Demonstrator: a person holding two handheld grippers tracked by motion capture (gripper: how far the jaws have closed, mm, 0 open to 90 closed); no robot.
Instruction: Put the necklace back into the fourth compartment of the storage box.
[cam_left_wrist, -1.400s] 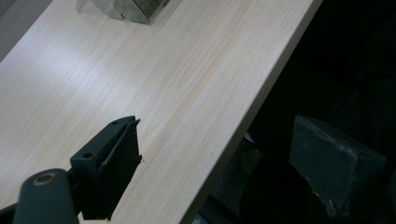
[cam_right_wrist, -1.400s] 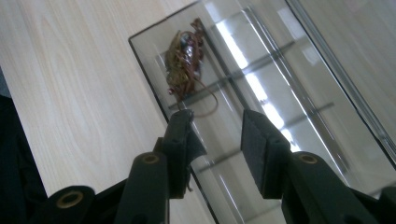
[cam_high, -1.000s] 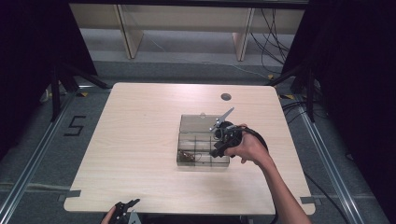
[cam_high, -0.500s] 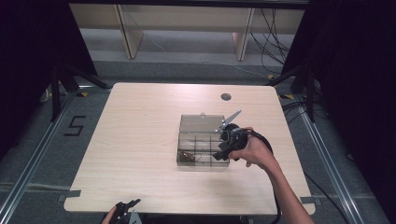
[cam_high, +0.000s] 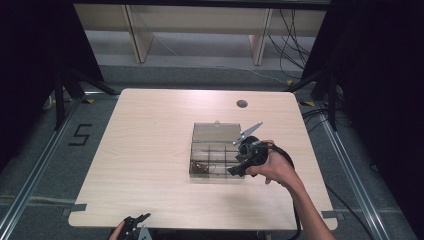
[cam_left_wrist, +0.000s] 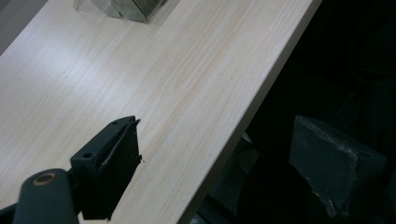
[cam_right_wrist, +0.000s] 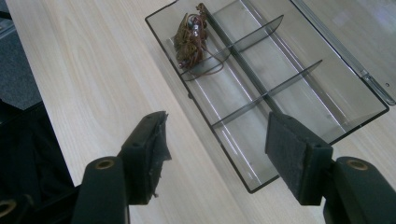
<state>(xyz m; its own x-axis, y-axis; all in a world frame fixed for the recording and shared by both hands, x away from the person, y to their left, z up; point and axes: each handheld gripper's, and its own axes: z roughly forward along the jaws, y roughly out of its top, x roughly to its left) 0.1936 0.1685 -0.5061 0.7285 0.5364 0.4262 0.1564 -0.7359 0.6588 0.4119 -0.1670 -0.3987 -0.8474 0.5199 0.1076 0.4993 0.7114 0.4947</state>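
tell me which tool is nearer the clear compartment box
Right. The right tool hangs over the box's right end, jaws open; the left tool sits off the table's near edge.

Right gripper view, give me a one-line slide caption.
Open right tool above a clear divided box, a tangle of brown cord in its end compartment.

Bright overhead light on table (cam_high: 150, 150), dark surroundings, soft shadows, slight blur
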